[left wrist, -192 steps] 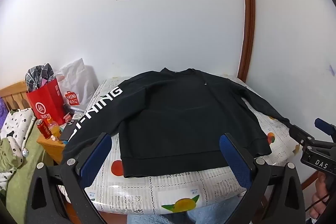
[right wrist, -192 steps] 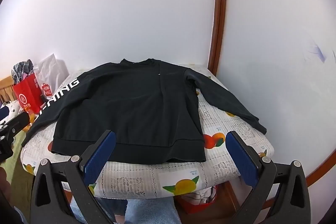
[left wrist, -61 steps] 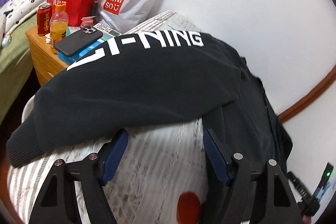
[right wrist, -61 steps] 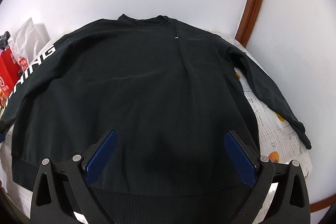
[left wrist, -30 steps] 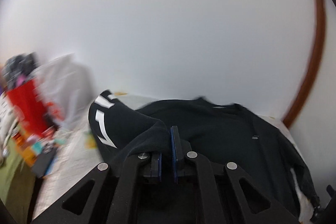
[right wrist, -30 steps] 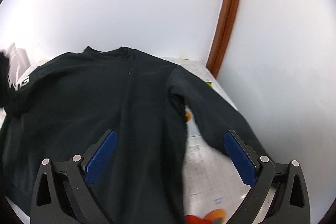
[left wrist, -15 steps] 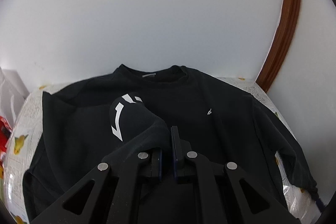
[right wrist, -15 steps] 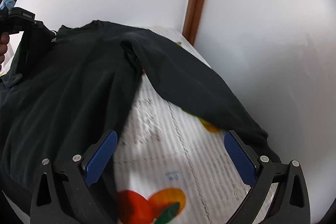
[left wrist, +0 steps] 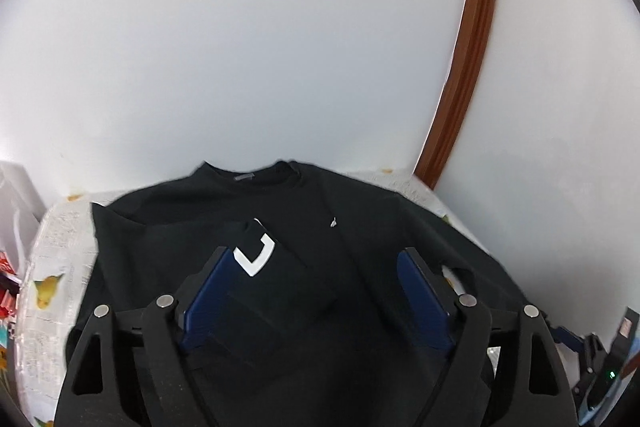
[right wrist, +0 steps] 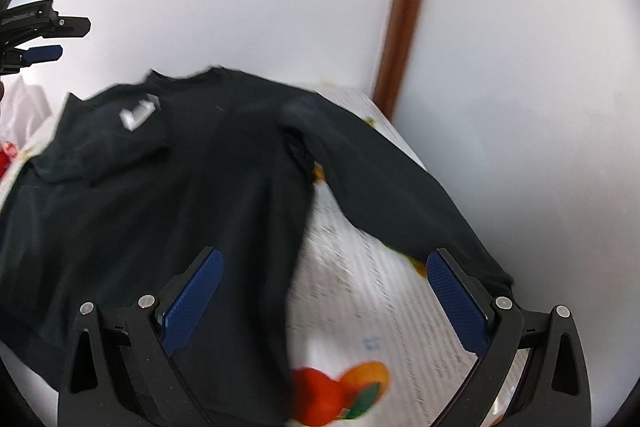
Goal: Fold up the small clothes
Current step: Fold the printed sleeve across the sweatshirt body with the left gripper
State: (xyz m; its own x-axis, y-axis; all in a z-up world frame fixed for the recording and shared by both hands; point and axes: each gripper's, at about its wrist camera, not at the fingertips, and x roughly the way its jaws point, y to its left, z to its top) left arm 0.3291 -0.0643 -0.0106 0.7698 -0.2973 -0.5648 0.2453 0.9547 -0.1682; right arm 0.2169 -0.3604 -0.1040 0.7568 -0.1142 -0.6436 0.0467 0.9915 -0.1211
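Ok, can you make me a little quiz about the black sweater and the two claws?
1. True or false: the sleeve with white letters lies folded over the body of the black sweater.
2. Which sleeve is not folded yet? A) the plain sleeve stretched over the fruit-print tablecloth B) the lettered one C) both
3. Fill in: the left claw is ____, with nothing pinched between its blue pads.

Key: 1 true. 2 A. 3 open; its jaws have just opened, and the right claw is open too.
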